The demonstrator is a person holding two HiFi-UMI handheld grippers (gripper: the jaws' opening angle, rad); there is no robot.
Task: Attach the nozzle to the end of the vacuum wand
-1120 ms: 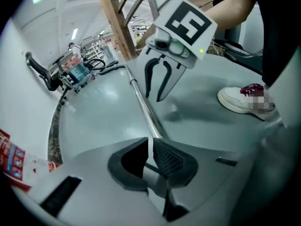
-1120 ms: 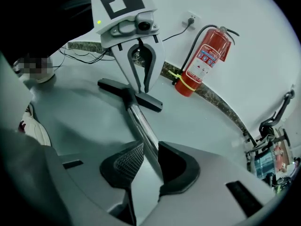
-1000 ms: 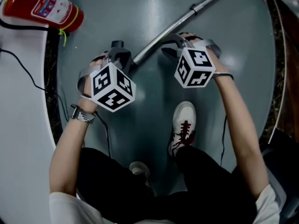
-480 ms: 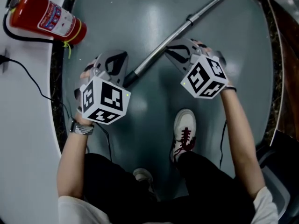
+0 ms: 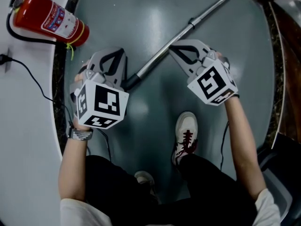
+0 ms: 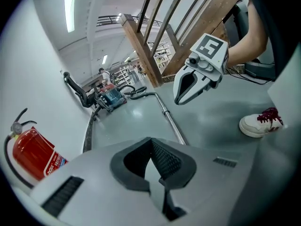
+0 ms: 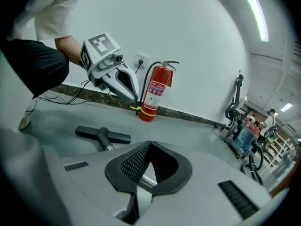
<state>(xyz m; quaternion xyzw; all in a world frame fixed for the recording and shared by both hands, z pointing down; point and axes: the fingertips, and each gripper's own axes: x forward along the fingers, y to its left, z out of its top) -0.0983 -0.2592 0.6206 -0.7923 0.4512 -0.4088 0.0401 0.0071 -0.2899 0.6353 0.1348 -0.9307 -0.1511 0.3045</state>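
1. Nozzle is down flat on the floor. It's a black T-head, and its neck runs back toward the wand. The right gripper view catches it, but that gripper's own body hides the join.
2. Wand lies slantwise across the floor. Its black lower end sits just beside the left gripper, and its far end bends away at the top of the head view.
3. Left gripper hangs over that lower end with its jaws together and nothing in them.
4. Right gripper has just been closing its jaws. They're together now and empty, with the wand showing through the opening behind the tips.
5. Further out, a red extinguisher lies to the left, and a white shoe stands between the arms.
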